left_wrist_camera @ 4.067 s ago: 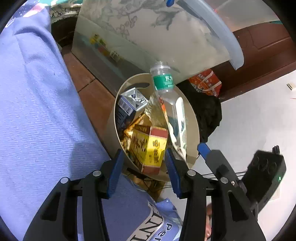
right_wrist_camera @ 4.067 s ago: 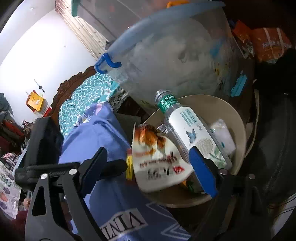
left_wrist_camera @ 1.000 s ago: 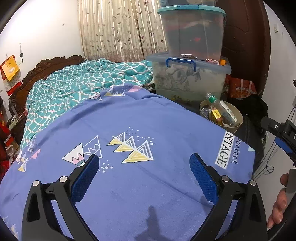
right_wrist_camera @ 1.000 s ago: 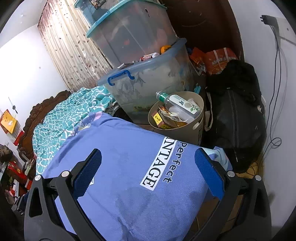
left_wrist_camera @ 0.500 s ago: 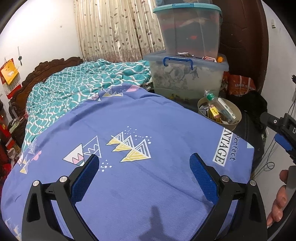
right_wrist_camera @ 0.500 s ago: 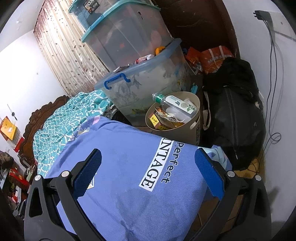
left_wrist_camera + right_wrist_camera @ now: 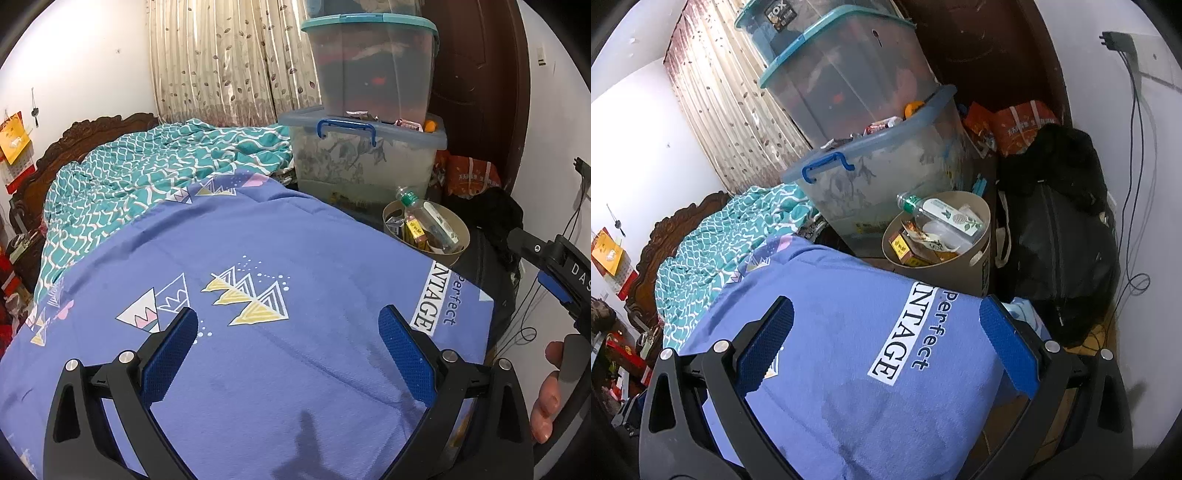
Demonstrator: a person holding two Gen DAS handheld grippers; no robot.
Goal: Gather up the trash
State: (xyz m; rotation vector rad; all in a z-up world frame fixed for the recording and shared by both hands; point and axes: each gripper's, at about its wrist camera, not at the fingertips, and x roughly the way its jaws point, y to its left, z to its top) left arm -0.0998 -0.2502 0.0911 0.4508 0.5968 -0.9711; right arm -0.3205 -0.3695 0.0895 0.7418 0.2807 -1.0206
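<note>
My left gripper (image 7: 288, 347) and right gripper (image 7: 886, 336) hover with jaws spread wide and empty above the blue bedsheet (image 7: 258, 258). Past the bed's corner, the beige trash bin (image 7: 979, 258) holds a plastic bottle (image 7: 942, 214), a yellow carton (image 7: 901, 245) and wrappers. A black bag (image 7: 1060, 236) sits just beside it, stacked storage boxes (image 7: 369, 110) behind.

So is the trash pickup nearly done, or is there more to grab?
It looks close to finished. The bin beside the bed already holds a bottle, a yellow box and wrappers. Nothing is in hand: the left gripper and right gripper are both open and empty above the blue sheet. No loose trash shows on the sheet, so little seems left.
</note>
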